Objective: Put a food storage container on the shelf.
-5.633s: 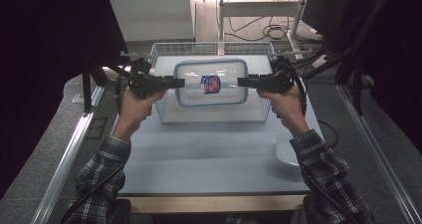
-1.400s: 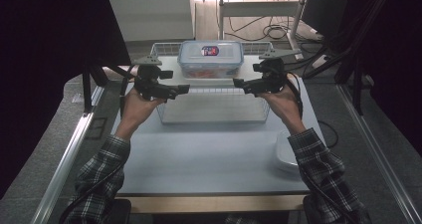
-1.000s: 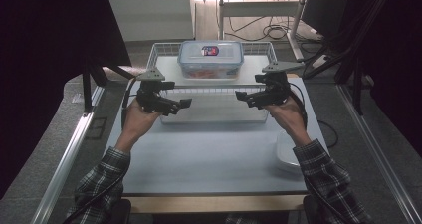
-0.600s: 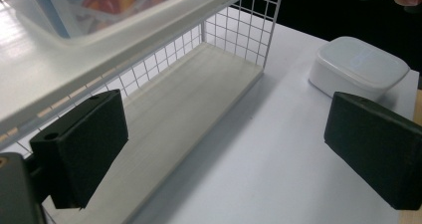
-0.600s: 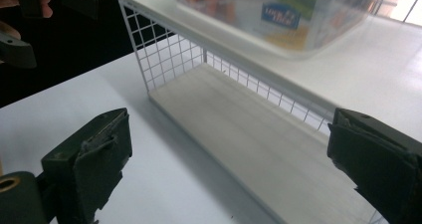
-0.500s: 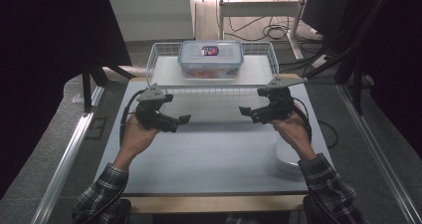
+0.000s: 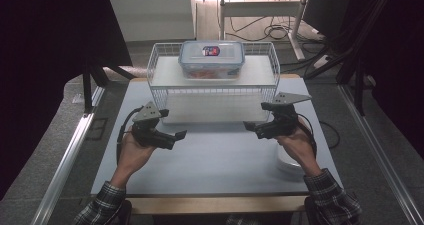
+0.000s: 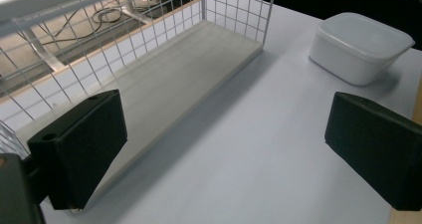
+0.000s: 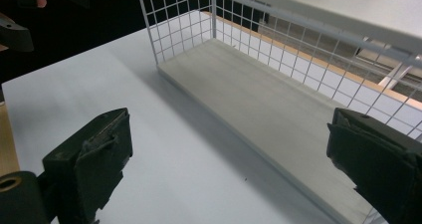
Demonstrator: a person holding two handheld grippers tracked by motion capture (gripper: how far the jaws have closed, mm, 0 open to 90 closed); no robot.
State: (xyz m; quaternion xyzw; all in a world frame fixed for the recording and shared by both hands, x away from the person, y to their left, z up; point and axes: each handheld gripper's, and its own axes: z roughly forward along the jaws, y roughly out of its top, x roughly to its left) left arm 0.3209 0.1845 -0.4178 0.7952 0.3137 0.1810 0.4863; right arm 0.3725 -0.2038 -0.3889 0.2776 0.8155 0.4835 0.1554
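A clear food container with a blue-rimmed lid and a red-blue label point(image 7: 212, 59) rests on the top shelf of a white wire rack point(image 7: 161, 82). My left gripper point(image 7: 172, 137) hovers over the table in front of the rack's left end, open and empty; in the left gripper view its jaws point(image 8: 229, 144) stand wide apart. My right gripper point(image 7: 252, 128) sits in front of the rack's right end, also open and empty, with its jaws point(image 9: 239, 159) spread toward the rack's lower board point(image 9: 278, 114). Both grippers are well apart from the container.
A white lidded tub point(image 7: 286, 164) stands at the table's right front, partly hidden behind the right hand; it is also in the left gripper view point(image 8: 361, 45). The rack's lower shelf board point(image 8: 174, 79) is bare. Cables lie on the floor beyond the table.
Both grippers earlier held the container between them at the rack; it now sits on the top shelf. Both have let go, pulled back toward the person and dropped lower over the table.
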